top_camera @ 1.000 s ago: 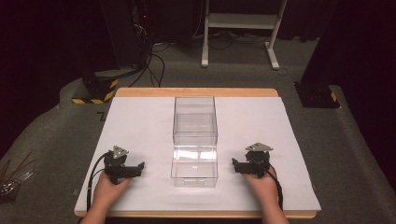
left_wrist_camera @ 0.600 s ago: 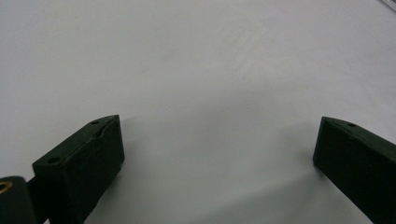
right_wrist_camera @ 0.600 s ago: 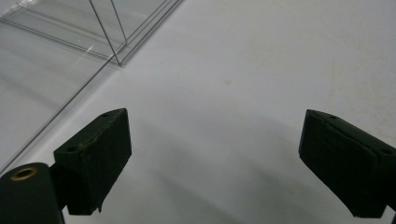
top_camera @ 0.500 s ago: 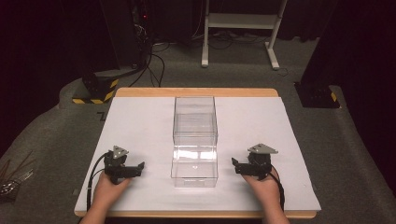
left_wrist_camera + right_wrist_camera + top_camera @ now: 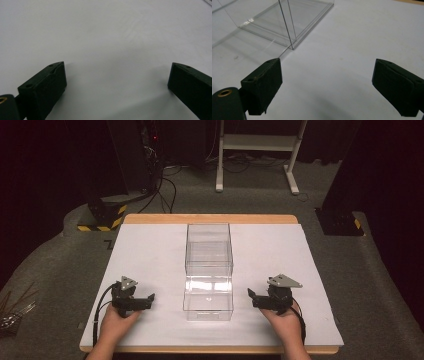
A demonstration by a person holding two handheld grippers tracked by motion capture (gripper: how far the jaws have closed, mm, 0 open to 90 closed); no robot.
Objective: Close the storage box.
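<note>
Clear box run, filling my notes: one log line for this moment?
left tool: open, empty | right tool: open, empty | clear box: between tools, untouched

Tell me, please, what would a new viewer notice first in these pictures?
First, the two clear plastic boxes standing in a line at the middle of the white table, one behind the other. Next, the left gripper and the right gripper, each in a hand near the front edge, one on each side of the nearer box, jaws wide open and holding nothing.
</note>
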